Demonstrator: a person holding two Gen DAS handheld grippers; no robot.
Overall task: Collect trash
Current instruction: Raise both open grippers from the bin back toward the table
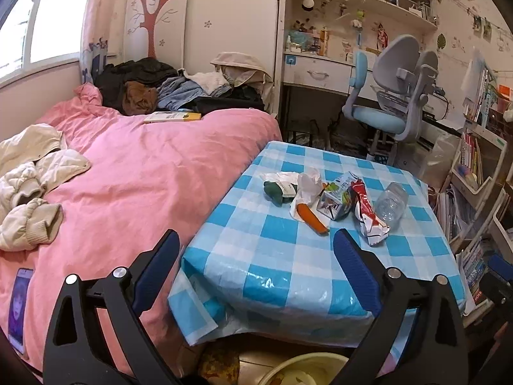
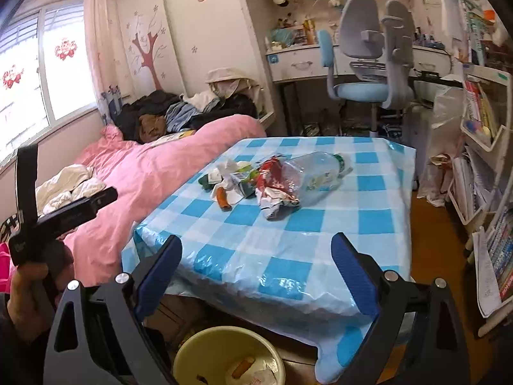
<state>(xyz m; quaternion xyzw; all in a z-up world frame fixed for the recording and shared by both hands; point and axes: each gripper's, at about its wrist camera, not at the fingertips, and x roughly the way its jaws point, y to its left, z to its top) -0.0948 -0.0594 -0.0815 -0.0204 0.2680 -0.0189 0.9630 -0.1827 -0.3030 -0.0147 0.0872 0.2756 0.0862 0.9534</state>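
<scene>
On the checkered table (image 1: 288, 256), mid-surface, trash clusters: clear bottle (image 2: 315, 173), red wrapper (image 2: 275, 186), carton (image 1: 333, 200), orange stick (image 1: 312, 218), green wad (image 1: 275, 191). Yellow bin (image 2: 192, 349) on the floor below, scraps inside. Left tool (image 1: 253, 250) and right tool (image 2: 256, 253) both spread wide, holding nothing. Pink bed (image 1: 144, 176) beside the table.

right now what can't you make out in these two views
- Bin: left wrist view shows only its rim at the bottom edge; in the right wrist view the right gripper covers part of it.
- Bottle label: too blurred to read in either view.
- Carton: right wrist view, partly behind the red wrapper.
</scene>
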